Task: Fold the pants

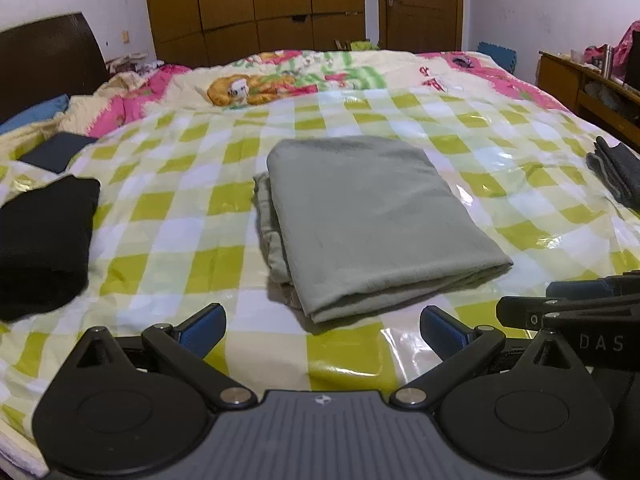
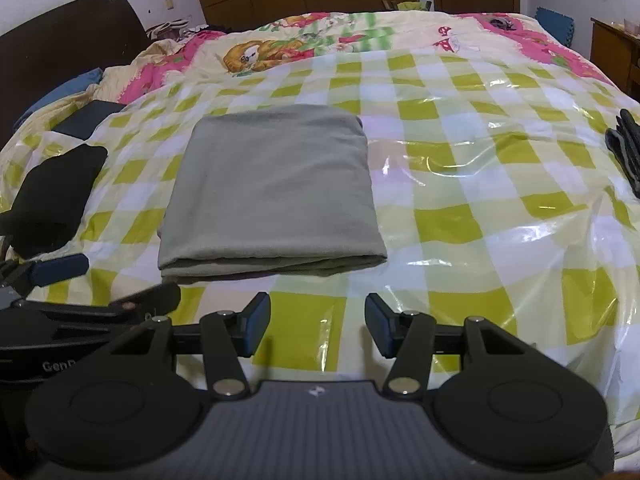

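The folded pants (image 1: 376, 220) lie on the bed (image 1: 460, 128) just ahead of both grippers, the left gripper (image 1: 322, 330) with fingers spread wide and empty, the right gripper (image 2: 318, 326) with fingers half apart and empty, neither touching the cloth.

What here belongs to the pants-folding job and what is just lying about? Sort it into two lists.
Belongs to the job:
- grey-green pants, folded on the checkered plastic sheet
- left gripper, open and empty
- right gripper, open and empty

Just lying about:
- black folded garment
- dark grey garment at the right edge
- dark flat item
- cartoon quilt
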Demonstrator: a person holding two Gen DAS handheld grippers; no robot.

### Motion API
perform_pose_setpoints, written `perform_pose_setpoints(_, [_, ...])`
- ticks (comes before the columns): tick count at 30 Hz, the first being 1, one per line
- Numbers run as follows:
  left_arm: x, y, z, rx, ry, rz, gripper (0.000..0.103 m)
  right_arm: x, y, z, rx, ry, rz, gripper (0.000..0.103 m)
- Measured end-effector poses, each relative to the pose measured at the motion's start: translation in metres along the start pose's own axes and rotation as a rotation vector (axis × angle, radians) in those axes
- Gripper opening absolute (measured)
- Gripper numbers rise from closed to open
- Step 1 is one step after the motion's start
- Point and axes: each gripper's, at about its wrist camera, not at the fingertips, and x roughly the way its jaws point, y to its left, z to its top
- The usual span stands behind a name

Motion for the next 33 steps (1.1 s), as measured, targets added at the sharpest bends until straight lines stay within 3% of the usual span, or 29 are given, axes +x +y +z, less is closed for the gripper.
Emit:
perform_pose_setpoints(6, [0.0026,-0.0010,0.0004,0.003,0.028,0.001,0.103,0.0021,-0.0009,-0.0015,-0.003,0.010,-0.007,0.054])
perform_pose_setpoints(11, [0.0054,0.0012,-0.0012,-0.016,0.053,-0.042,0.103,0.0034,-0.0016,-0.0037,0.001,0.013,-0.015,0.054])
perform_pose_setpoints(33, [0.0035,-0.0027,-0.0046,0.023,0.021,-0.022,0.103,0.0071,-0.0055,-0.0088,0.029,0.025,-0.003,0.054])
